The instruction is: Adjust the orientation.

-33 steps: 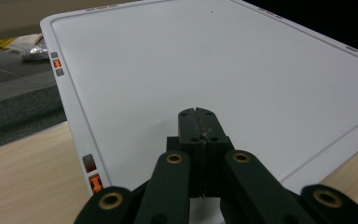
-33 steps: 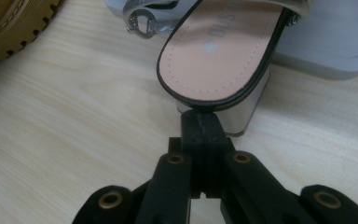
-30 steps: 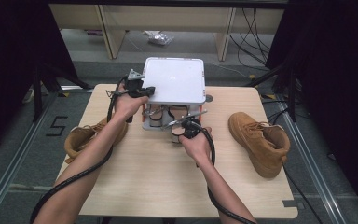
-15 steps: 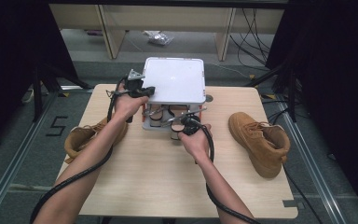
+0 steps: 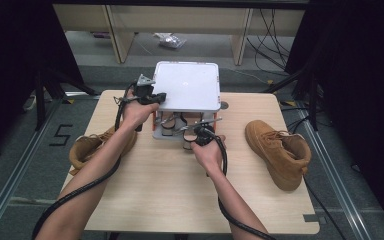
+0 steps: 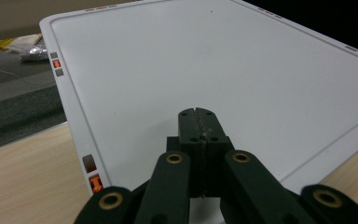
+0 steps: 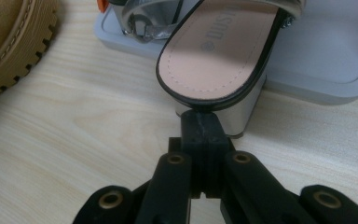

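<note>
A small rack with a white top plate (image 5: pixel 187 85) (image 6: pixel 214 56) stands at the back middle of the wooden table (image 5: pixel 170 190). Sandals lie on its grey lower shelf (image 7: pixel 317 60). One sandal (image 7: pixel 214 51) with a pink insole, black rim and silver block heel sticks out over the shelf's front edge. My left gripper (image 5: pixel 156 97) (image 6: pixel 198 114) is shut, its tips over the plate's near left part, with nothing between them. My right gripper (image 5: pixel 194 137) (image 7: pixel 200 116) is shut, its tips right against that sandal's heel end; nothing shows between the jaws.
A tan boot (image 5: pixel 87 147) (image 7: pixel 9 37) lies on its side at the table's left edge, partly under my left forearm. A second tan boot (image 5: pixel 275 147) stands at the right. Black cables trail from both grippers. A metal rail runs along the floor on each side.
</note>
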`<move>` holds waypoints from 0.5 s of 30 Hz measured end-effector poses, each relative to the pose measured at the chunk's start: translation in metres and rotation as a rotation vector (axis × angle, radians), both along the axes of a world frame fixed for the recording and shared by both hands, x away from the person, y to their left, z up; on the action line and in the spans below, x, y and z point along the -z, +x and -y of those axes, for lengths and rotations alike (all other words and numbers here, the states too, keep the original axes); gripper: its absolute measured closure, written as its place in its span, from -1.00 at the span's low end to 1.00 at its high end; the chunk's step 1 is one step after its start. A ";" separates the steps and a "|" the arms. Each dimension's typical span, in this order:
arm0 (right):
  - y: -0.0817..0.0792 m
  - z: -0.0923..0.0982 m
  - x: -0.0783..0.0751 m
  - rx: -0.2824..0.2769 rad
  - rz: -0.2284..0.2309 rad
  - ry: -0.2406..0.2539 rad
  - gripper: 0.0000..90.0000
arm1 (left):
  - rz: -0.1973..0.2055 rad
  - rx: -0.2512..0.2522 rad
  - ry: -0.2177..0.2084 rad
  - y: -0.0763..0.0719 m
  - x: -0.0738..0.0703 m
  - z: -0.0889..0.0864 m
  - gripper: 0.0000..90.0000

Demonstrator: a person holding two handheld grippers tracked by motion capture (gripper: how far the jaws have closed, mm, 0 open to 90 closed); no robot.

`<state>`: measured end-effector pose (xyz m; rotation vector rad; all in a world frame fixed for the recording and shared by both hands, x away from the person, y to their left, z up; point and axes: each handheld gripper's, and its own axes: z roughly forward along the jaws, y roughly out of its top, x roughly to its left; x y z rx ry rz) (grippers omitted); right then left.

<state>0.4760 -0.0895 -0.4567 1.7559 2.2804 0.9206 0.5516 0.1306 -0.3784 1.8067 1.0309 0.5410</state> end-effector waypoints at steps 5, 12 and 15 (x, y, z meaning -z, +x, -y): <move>0.002 0.001 -0.002 0.020 0.013 0.018 1.00 | 0.001 0.000 0.002 0.000 0.000 0.000 1.00; 0.007 0.003 -0.002 0.065 0.031 0.001 1.00 | 0.001 0.001 0.002 0.000 0.000 0.000 1.00; 0.010 0.004 0.000 0.075 0.042 -0.005 1.00 | 0.002 0.001 0.005 0.000 0.000 0.000 1.00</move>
